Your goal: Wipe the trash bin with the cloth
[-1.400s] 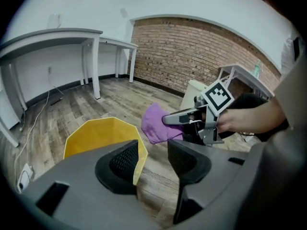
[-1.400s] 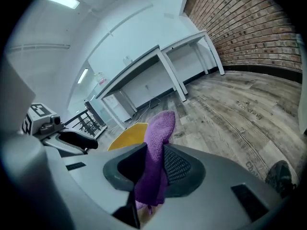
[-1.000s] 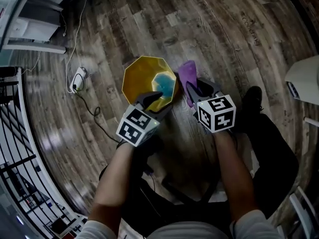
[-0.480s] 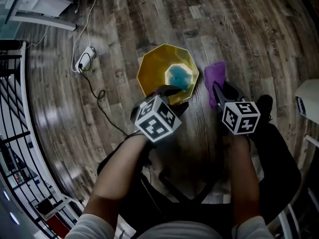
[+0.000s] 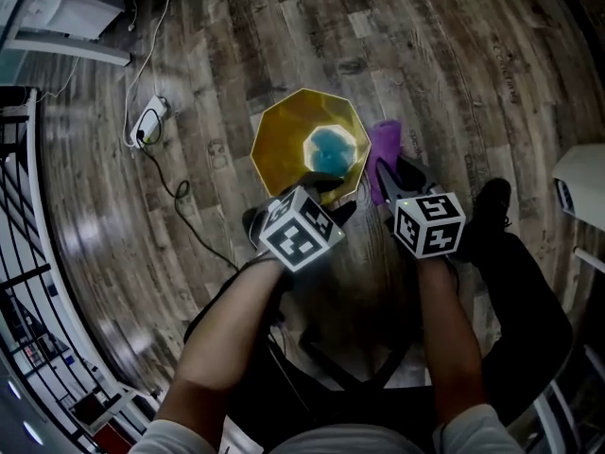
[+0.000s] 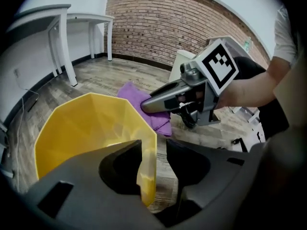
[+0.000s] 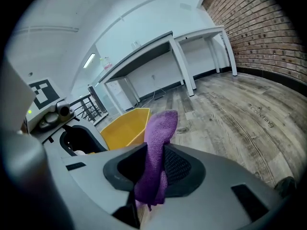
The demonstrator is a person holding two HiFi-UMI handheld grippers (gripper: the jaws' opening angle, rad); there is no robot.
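A yellow many-sided trash bin (image 5: 293, 140) with a blue bottom stands on the wood floor. My left gripper (image 5: 321, 189) straddles its near rim: in the left gripper view the bin's wall (image 6: 81, 128) stands between the jaws of the left gripper (image 6: 153, 150). A strip of floor shows between the wall and the right jaw, and the jaws have just been closing a little. My right gripper (image 5: 388, 178) is shut on a purple cloth (image 5: 386, 145) just right of the bin. The cloth (image 7: 158, 128) hangs out of the right gripper (image 7: 154, 159), with the bin (image 7: 124, 126) behind it.
A power strip (image 5: 146, 121) with a trailing cable lies on the floor left of the bin. A black railing (image 5: 19, 253) runs along the far left. White desks (image 7: 192, 42) stand by the wall. The person's shoe (image 5: 492, 201) is right of the right gripper.
Both grippers have sunk a little. The left one has settled lower over the bin's near rim, and the right one has carried the cloth down beside the bin's right side.
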